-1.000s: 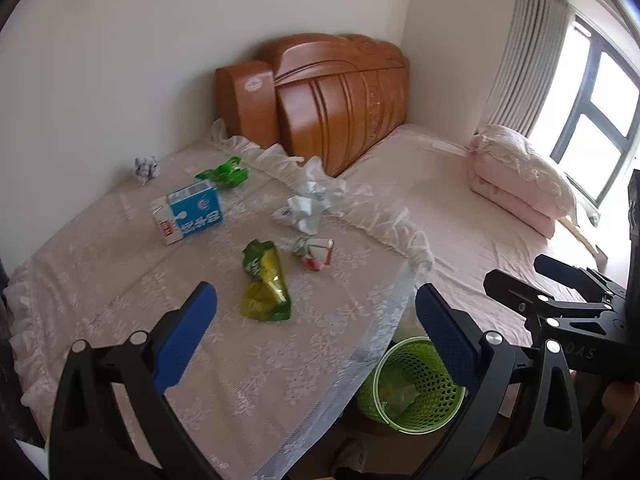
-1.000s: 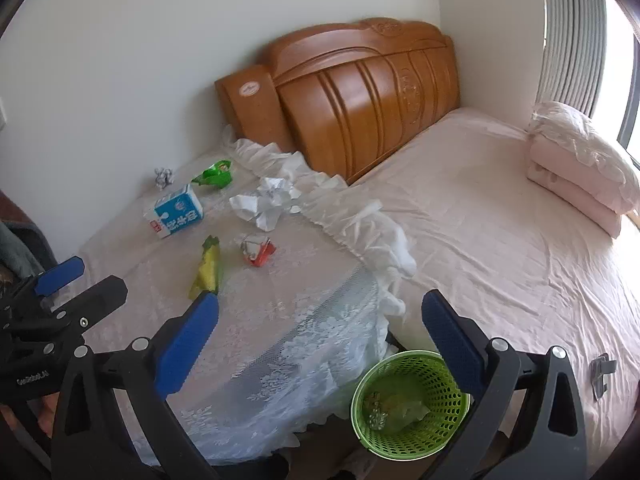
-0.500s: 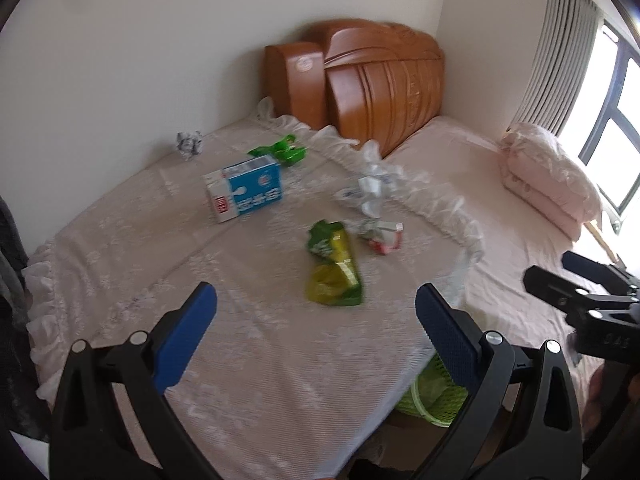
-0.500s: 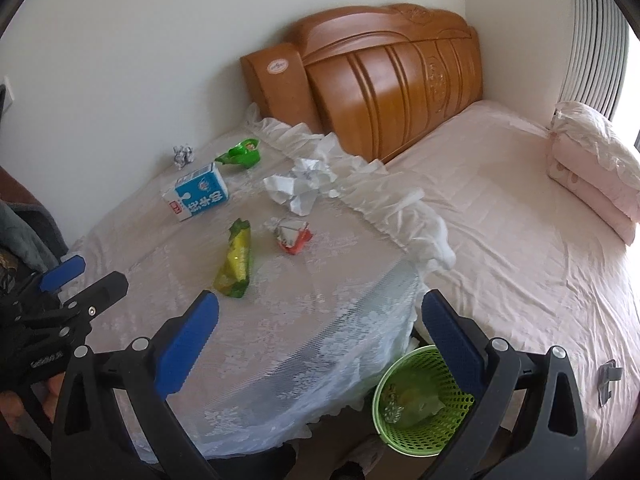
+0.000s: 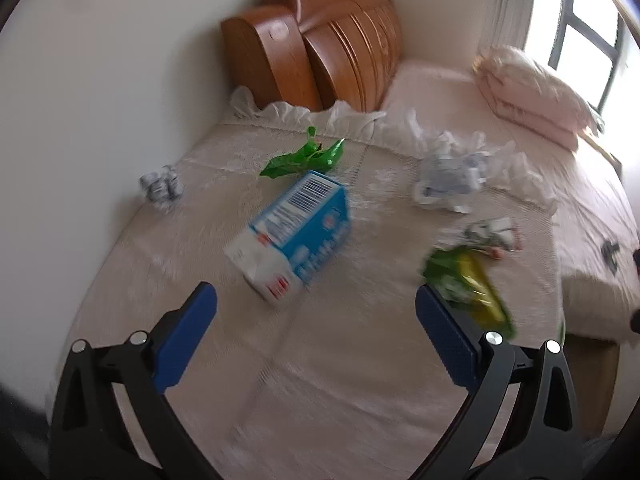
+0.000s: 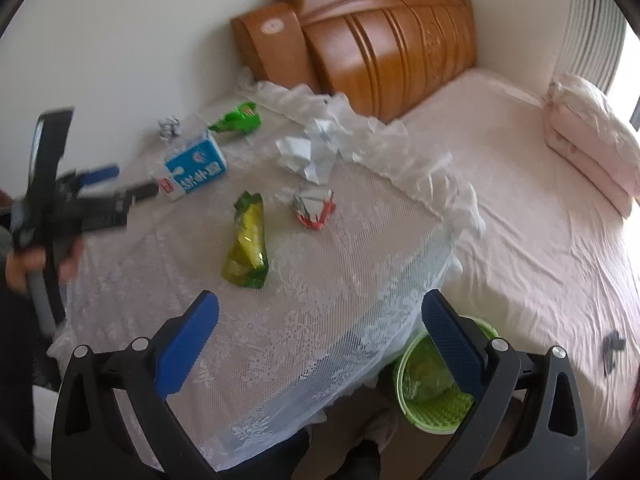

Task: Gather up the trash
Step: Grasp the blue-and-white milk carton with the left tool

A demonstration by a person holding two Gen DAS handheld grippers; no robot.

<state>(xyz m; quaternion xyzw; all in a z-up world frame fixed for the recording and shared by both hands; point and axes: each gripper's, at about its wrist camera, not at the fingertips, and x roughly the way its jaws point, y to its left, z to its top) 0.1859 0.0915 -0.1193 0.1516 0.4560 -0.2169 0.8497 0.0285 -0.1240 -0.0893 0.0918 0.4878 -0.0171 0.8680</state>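
Observation:
Trash lies on a lace-covered table (image 6: 320, 280): a blue and white milk carton (image 5: 296, 236) (image 6: 194, 170), a green-yellow snack bag (image 5: 468, 288) (image 6: 248, 240), a bright green wrapper (image 5: 306, 156) (image 6: 238, 120), crumpled white paper (image 5: 452, 172) (image 6: 310, 152), a red-white wrapper (image 6: 314, 206) and a small foil ball (image 5: 160, 184) (image 6: 169, 128). My left gripper (image 5: 316, 344) (image 6: 116, 184) is open, just short of the carton. My right gripper (image 6: 320, 344) is open and empty above the table's front edge. A green mesh bin (image 6: 440, 384) stands on the floor below it.
A pink bed (image 6: 540, 220) with a wooden headboard (image 6: 384, 48) lies right of the table, with a folded pink quilt (image 6: 592, 152) at its far end. A wall runs behind the table. A small dark object (image 6: 614, 344) lies on the bed.
My left gripper has moved forward and left over the table, close to the milk carton. My right gripper has edged closer to the table. Both stay open.

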